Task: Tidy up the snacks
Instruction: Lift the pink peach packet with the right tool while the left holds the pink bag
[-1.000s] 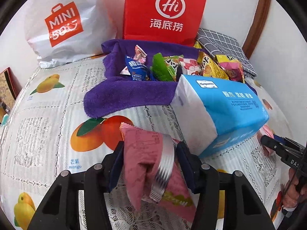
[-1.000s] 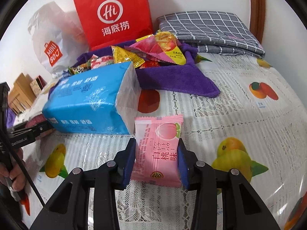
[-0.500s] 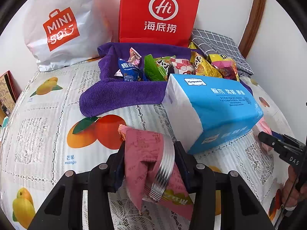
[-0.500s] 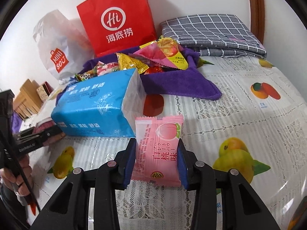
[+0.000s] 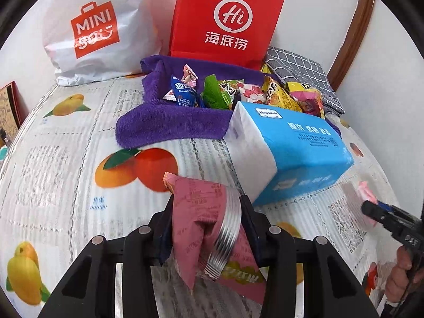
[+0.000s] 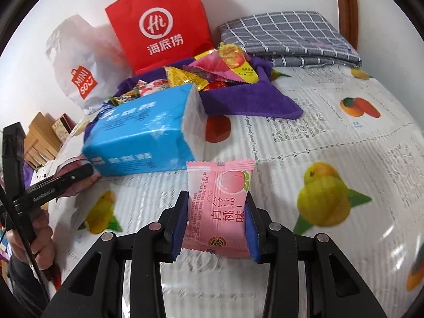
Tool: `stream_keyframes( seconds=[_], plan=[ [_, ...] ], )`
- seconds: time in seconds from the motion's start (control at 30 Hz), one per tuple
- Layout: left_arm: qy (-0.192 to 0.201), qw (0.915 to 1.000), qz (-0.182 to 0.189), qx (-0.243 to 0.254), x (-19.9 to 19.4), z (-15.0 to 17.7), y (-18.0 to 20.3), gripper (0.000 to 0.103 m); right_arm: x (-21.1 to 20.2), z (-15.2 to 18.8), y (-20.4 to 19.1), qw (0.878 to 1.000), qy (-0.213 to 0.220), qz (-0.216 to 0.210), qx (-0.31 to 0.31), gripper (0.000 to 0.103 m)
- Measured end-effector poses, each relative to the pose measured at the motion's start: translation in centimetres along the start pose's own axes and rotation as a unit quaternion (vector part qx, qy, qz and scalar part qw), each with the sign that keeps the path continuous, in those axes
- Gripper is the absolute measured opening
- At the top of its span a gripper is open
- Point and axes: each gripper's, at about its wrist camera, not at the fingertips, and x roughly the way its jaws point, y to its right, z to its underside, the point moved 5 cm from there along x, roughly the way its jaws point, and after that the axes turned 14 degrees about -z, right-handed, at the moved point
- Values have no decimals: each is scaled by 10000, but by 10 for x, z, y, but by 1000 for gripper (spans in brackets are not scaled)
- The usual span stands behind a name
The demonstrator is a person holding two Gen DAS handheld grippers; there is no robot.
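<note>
Both hands have drifted a touch since a second ago — left tool [image 5: 205, 228] squeezed tighter on its crumpled dark-pink packet [image 5: 204, 222], right tool [image 6: 216, 224] clenched on the peach snack [image 6: 221, 206] just above the desk [image 6: 331, 143] — probably headed for the purple towel [image 5: 169, 122] pile.

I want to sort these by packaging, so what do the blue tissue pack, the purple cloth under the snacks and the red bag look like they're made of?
Blue tissue pack: thin glossy plastic film, wrinkled with glare. Purple cloth: fuzzy terry-like fabric, matte. Red bag: probably stiff matte paper, sharply creased.
</note>
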Motion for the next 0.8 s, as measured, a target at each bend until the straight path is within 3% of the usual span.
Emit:
stream_keyframes(
  seconds=[0.07,0.23,0.37,0.8],
  plan=[
    [-14,9998,180,-93,-5,6,0,42,-12,1,-6,9999,65,24,-91,39],
    [135,9996,152,-184,-19,16,-2,41,-41,5,-19,9993,215,118,-294,39],
    [16,9991,190,-374,-26,28,-7,41,-57,6,-28,9987,283,141,-395,39],
    [-33,9989,352,-305,-86,49,9,41,-84,6,-49,9979,291,97,-562,39]
  ],
)
